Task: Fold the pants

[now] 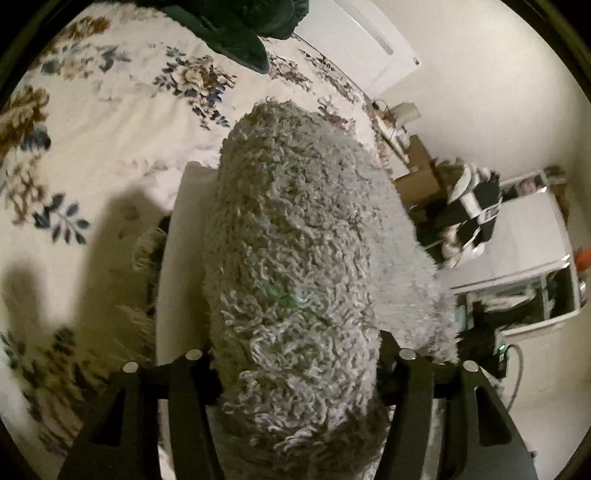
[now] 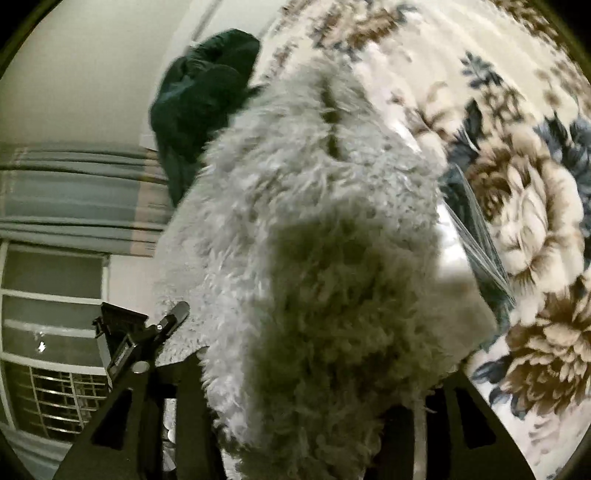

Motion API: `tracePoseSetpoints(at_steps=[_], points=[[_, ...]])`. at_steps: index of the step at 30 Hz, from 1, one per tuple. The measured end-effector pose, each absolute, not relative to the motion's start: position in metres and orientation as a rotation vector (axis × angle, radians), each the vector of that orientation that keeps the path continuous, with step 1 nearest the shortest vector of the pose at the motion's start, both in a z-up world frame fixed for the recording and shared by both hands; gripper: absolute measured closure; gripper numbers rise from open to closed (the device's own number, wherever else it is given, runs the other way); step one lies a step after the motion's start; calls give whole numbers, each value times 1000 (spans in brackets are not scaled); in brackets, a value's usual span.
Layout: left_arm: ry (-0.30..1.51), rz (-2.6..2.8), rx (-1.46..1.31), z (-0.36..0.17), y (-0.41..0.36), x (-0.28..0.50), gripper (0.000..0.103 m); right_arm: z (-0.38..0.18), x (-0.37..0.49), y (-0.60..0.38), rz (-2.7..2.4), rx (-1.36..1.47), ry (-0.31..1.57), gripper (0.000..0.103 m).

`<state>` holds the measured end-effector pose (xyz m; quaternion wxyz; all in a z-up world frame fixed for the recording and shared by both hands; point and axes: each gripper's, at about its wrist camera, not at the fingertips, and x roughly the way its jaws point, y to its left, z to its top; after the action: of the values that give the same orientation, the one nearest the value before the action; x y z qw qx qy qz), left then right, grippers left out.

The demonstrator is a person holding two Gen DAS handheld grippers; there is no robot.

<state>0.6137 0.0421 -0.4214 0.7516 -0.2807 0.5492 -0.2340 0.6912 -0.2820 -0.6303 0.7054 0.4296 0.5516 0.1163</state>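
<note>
Fleecy grey pants (image 1: 295, 266) bulge between the fingers of the left gripper (image 1: 295, 369), which is clamped on a thick bunch of the fabric above a floral bedspread (image 1: 92, 122). From the right wrist, the same pants (image 2: 314, 240) fill the right gripper (image 2: 314, 387), whose fingers are likewise closed around the shaggy cloth, held just over the bedspread (image 2: 517, 221). A dark green garment (image 1: 236, 33) lies crumpled at the bed's far edge. Beyond the bed, a brown cardboard box (image 1: 417, 177) sits against the wall; its contents cannot be made out.
</note>
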Motion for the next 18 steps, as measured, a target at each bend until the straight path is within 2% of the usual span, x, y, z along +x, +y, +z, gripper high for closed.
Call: tracePoseSetpoints(at_steps=[1, 2, 3, 4, 7, 9, 13, 18], points=[[1197, -505, -594, -418, 42, 611, 42, -630, 692, -284, 247, 933, 1229, 39], [1202, -489, -572, -415, 41, 608, 38, -628, 691, -286, 219, 889, 1237, 29], [1217, -458, -528, -411, 39, 605, 30, -625, 690, -287, 179, 832, 1252, 17], [1225, -432, -488, -406, 38, 602, 24, -618, 687, -286, 143, 773, 1262, 14], [1203, -373, -369, -389, 34, 588, 14, -596, 676, -281, 25, 553, 1283, 9], [1185, -328, -292, -378, 31, 577, 12, -582, 664, -275, -31, 465, 1286, 2], [1138, -263, -159, -357, 24, 558, 12, -538, 634, -258, -140, 262, 1218, 0], [1063, -191, -63, -324, 16, 532, 12, -473, 598, -228, -172, 174, 1136, 0]])
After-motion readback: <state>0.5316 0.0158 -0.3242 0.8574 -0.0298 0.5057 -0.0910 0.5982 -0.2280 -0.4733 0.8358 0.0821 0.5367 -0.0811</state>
